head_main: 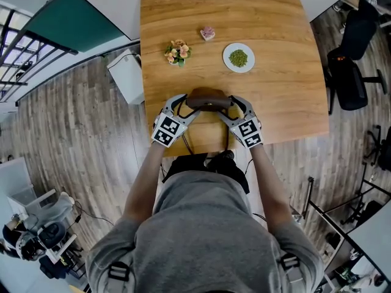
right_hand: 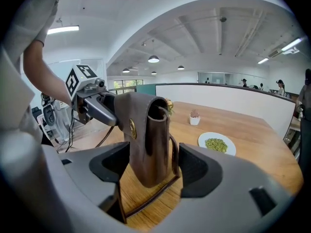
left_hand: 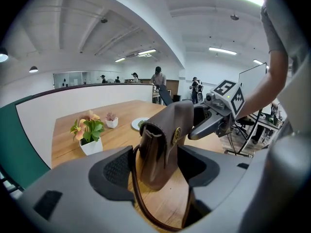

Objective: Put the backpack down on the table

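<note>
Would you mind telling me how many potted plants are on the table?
2. The flowering plant stands left of the green-filled plate; the small pink succulent stands between them, farther from the person. None seems hidden.

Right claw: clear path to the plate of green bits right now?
Probably yes: the right claw stands open around the backpack, not pressing it, and only bare table lies between it and the plate.

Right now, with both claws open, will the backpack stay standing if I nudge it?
Likely tips easily: the backpack stands upright but narrow on the table. Its leather seems stiff, holding shape unsupported. The loose strap may drag.
</note>
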{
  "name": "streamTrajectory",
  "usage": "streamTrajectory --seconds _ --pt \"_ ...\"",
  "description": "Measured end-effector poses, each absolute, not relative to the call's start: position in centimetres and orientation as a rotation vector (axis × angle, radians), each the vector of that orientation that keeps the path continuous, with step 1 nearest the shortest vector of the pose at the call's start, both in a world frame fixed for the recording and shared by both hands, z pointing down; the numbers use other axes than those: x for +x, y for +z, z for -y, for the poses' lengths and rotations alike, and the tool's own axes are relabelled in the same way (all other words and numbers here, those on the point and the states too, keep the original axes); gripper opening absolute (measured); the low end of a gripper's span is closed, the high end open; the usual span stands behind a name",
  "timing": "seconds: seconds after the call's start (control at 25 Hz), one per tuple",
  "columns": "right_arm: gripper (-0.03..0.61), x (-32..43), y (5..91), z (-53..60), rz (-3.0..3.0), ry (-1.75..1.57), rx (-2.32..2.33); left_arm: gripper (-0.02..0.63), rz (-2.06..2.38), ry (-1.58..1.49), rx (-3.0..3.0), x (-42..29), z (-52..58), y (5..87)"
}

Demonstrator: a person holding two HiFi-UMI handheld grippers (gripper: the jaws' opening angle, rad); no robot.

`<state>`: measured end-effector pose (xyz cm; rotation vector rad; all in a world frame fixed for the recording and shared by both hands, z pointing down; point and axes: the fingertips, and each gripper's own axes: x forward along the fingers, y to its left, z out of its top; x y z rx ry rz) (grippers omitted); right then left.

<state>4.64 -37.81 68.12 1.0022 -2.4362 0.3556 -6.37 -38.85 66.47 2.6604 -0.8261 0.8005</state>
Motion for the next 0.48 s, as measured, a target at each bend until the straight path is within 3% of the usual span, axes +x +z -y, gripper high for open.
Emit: streamTrajectory --seconds 0.48 --pt "0.325 6.3 67.3 36.9 2.422 0.388 1.077 0.290 0.894 0.759 2.626 -7.8 38.3 65.1"
